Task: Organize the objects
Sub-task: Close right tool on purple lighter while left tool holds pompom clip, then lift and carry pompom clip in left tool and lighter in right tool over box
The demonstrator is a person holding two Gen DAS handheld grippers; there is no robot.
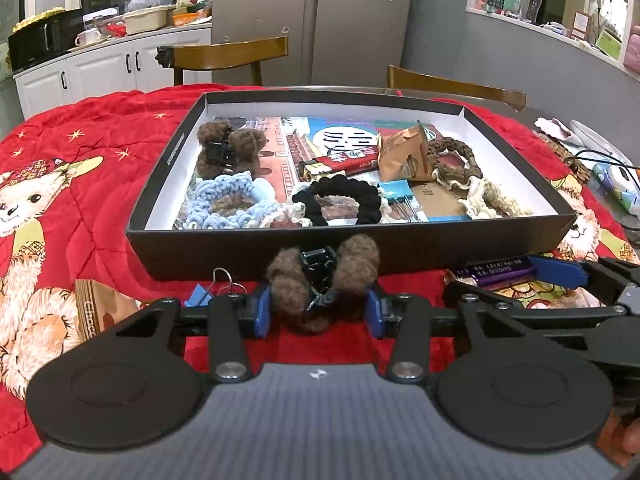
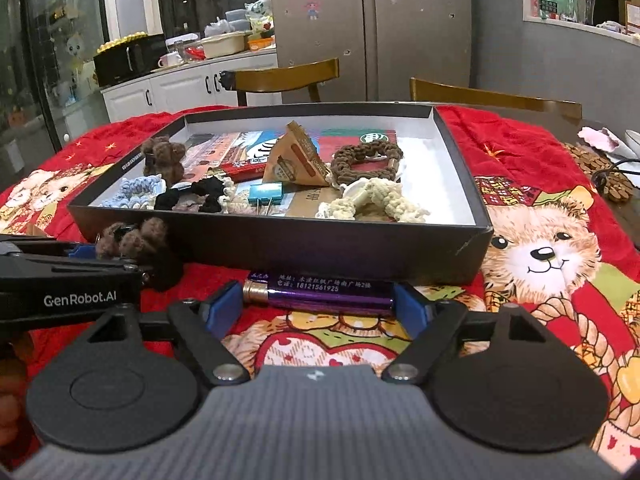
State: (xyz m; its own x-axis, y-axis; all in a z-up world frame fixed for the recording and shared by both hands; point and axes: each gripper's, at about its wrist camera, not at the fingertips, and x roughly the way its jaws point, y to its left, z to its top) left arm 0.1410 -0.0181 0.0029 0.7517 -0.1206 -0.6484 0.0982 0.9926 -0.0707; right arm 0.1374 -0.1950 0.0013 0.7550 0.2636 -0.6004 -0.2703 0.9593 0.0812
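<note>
A black shallow box (image 1: 256, 250) (image 2: 280, 240) holds several hair ties, clips and packets. My left gripper (image 1: 318, 310) is shut on a brown fuzzy hair claw (image 1: 322, 280) just in front of the box's near wall; the claw also shows in the right wrist view (image 2: 132, 240). My right gripper (image 2: 320, 306) is shut on a purple lighter (image 2: 324, 292), held sideways between the blue pads above the cloth. The lighter also shows in the left wrist view (image 1: 500, 274).
A red quilted cloth with bear prints (image 1: 80, 184) (image 2: 552, 248) covers the table. A blue binder clip (image 1: 204, 294) and a chocolate packet (image 1: 94, 312) lie at the left. Two wooden chairs (image 1: 228, 58) stand behind. Cables and small items (image 1: 612, 176) lie at the right.
</note>
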